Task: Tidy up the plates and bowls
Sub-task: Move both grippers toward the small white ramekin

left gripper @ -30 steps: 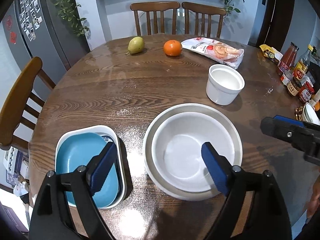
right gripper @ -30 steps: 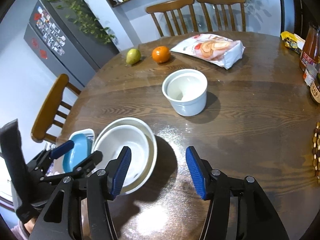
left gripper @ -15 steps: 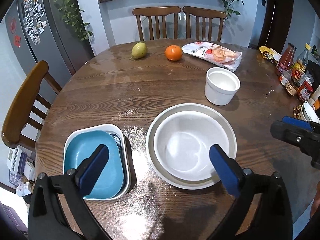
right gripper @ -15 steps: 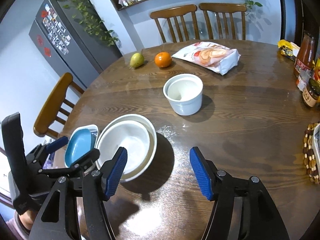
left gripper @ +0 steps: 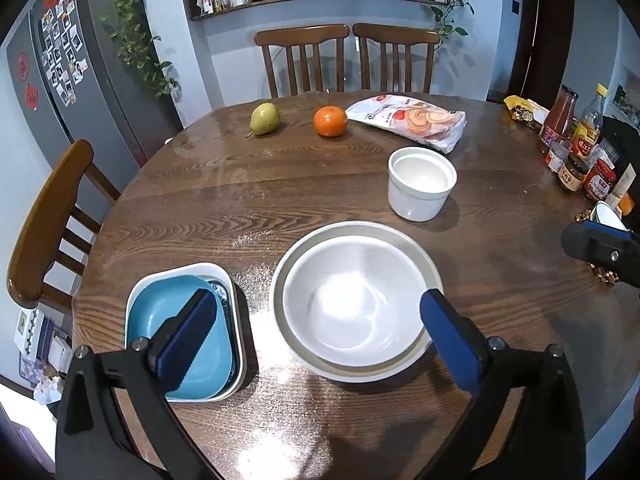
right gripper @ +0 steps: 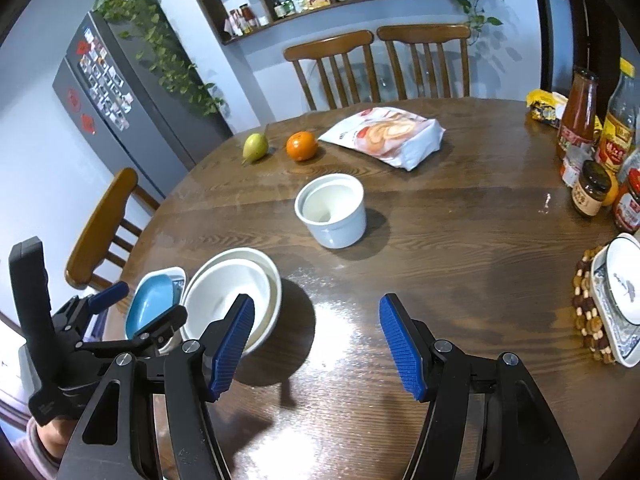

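On the round wooden table [left gripper: 320, 184] the sorting looks about half done, judging by how things lie. Nearest the person, a white bowl [left gripper: 354, 300] already sits nested inside a wider, pale shallow bowl [left gripper: 416, 248], and just beside that pair to the left a blue square dish [left gripper: 160, 312] lies inside a white square dish [left gripper: 224, 280]. Still on its own, further back and well apart from both stacks, stands the white ramekin [right gripper: 332, 210], upright, empty, with tall straight walls and a thick rim. At the table's right edge a small white dish with a blue pattern [right gripper: 624, 284] rests on a beaded trivet [right gripper: 584, 304], seemingly also unsorted. The left gripper [left gripper: 318, 326] hangs over the round stack, its jaws having just been opening to their widest, with nothing between the pads. The right gripper [right gripper: 316, 348] is about half open over bare wood and holds nothing.
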Demonstrator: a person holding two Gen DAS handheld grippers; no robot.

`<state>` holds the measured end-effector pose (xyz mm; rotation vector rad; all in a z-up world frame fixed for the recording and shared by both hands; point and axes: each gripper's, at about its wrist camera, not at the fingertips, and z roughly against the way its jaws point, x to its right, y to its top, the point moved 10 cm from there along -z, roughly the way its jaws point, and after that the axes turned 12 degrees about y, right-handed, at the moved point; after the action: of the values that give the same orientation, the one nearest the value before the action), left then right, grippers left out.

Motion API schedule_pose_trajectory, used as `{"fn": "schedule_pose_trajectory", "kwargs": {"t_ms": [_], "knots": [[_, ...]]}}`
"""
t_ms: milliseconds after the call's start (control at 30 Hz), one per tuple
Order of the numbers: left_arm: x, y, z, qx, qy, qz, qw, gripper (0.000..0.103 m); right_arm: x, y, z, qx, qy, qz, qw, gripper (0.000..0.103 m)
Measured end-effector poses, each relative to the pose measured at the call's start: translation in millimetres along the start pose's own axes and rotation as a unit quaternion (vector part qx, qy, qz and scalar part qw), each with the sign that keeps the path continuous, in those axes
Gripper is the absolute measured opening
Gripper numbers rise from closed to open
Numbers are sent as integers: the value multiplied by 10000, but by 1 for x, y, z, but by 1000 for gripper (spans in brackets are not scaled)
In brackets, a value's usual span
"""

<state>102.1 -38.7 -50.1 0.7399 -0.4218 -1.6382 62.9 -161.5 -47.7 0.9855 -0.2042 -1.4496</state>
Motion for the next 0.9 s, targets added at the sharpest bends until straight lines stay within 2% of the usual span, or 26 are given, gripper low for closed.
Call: {"fn": "schedule_pose_trajectory", "kwargs": {"t_ms": [300, 567, 700, 900], "knots": [[11, 27, 9, 318, 45, -84, 9994, 101, 17, 25, 23, 174, -255, 150, 9994, 66], [21, 85, 19, 661, -12, 5, 9978, 101, 21, 78, 37, 451, -399, 415, 9973, 66], [21, 115, 19, 841, 110, 77, 9964, 101, 19, 105, 35, 543, -382, 520, 9964, 66], [17, 126, -13, 586, 168, 238, 9979, 101, 36, 122, -3, 329, -428, 402, 9977, 66]]}}
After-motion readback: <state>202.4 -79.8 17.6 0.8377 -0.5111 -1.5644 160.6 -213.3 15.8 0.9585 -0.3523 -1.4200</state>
